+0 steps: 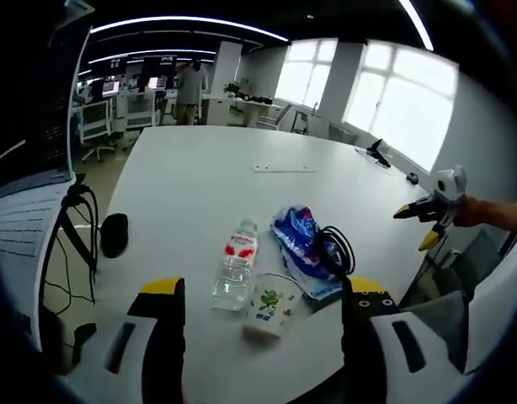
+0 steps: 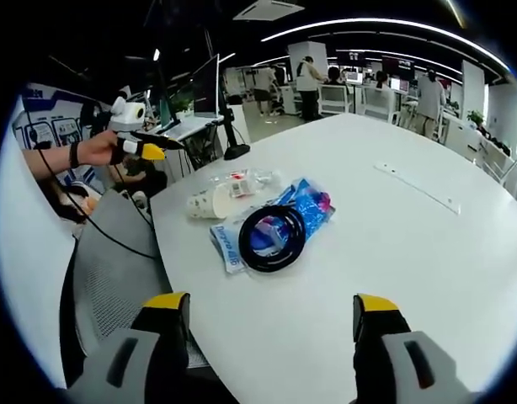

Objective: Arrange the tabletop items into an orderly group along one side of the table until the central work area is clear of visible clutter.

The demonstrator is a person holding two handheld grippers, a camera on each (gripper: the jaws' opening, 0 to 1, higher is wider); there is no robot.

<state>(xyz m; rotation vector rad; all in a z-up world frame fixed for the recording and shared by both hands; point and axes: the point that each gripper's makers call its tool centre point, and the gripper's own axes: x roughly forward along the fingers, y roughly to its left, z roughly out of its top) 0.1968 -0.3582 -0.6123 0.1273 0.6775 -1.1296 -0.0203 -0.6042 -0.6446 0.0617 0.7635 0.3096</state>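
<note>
A clear water bottle [image 1: 236, 265] with a red label lies on its side on the white table [image 1: 199, 194]. A paper cup [image 1: 267, 307] lies tipped over beside it. A blue packet [image 1: 296, 236] carries a coil of black cable [image 1: 334, 251]. My left gripper [image 1: 263, 288] is open, hovering short of the cup and bottle with nothing held. In the right gripper view the cable coil [image 2: 271, 236], packet [image 2: 309, 204], cup [image 2: 206, 204] and bottle [image 2: 246, 181] lie ahead of my open, empty right gripper [image 2: 271, 303]. The two grippers are apart, on opposite sides of the cluster.
A black mouse-like object [image 1: 114, 234] sits near the table's left edge. A thin white strip [image 1: 282, 168] lies further back, also visible as the strip [image 2: 414, 187]. A grey mesh chair [image 2: 115, 278] stands by the table edge. People and desks fill the office behind.
</note>
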